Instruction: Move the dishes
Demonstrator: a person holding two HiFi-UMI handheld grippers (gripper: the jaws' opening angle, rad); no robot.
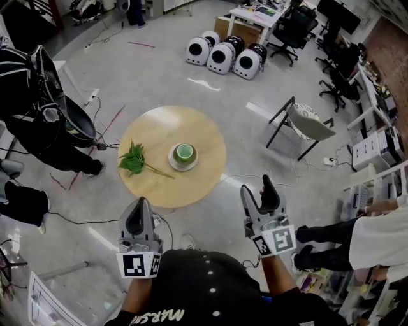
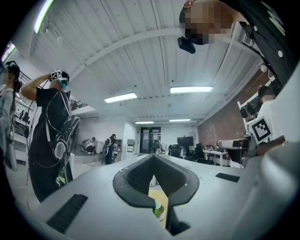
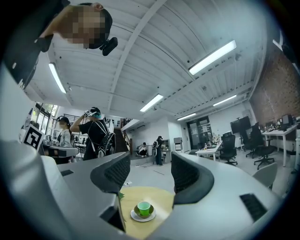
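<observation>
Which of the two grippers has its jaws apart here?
The right gripper: its jaws stand apart and empty, with the round table seen far off between them. The left gripper differs: its jaws meet at their tips.

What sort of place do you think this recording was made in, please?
Probably an open-plan office or lab workspace: black office chairs at white desks, a dark screen by a brick wall, and ceiling strip lights.

The left gripper (image 2: 153, 159) seemingly half-hides the cup (image 2: 157, 208).
</observation>
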